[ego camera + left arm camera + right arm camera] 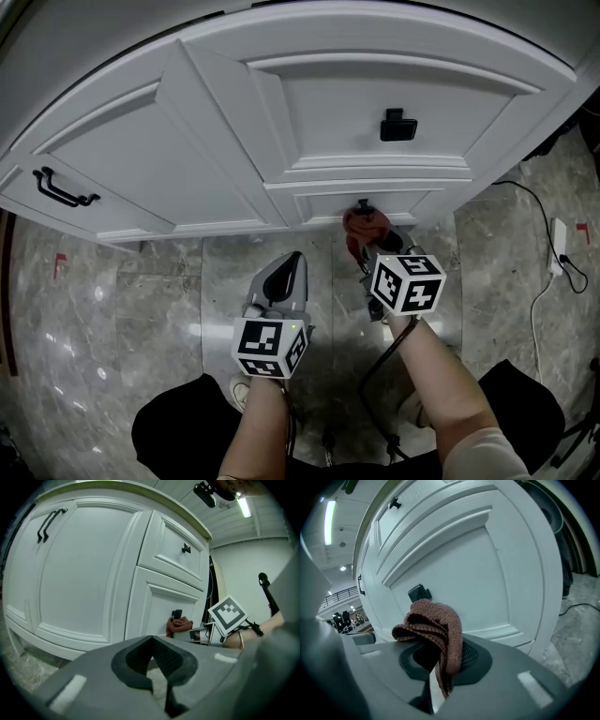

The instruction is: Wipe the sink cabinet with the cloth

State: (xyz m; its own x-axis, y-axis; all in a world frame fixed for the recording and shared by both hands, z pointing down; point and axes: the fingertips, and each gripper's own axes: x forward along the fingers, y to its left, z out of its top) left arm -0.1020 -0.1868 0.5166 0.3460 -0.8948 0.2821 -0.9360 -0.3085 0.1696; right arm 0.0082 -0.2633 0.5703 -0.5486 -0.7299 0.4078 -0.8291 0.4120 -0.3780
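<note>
The white sink cabinet (225, 141) curves across the top of the head view. My right gripper (373, 242) is shut on a crumpled reddish-brown cloth (365, 225), held close to the lower door just under its small black knob (363, 203). In the right gripper view the cloth (436, 630) bunches out of the jaws of the right gripper (440, 667), with the knob (419, 593) just behind it; whether it touches the door I cannot tell. My left gripper (292, 260) hangs shut and empty to the left, above the floor. The left gripper view shows the left gripper (152, 640) and the cloth (178, 626).
A long black handle (64, 190) sits on the left door and a square black knob (398, 125) on the upper drawer. The floor is grey marble (112, 319). A white power strip (560, 246) with a cable lies at the right. Dark-trousered knees show at the bottom.
</note>
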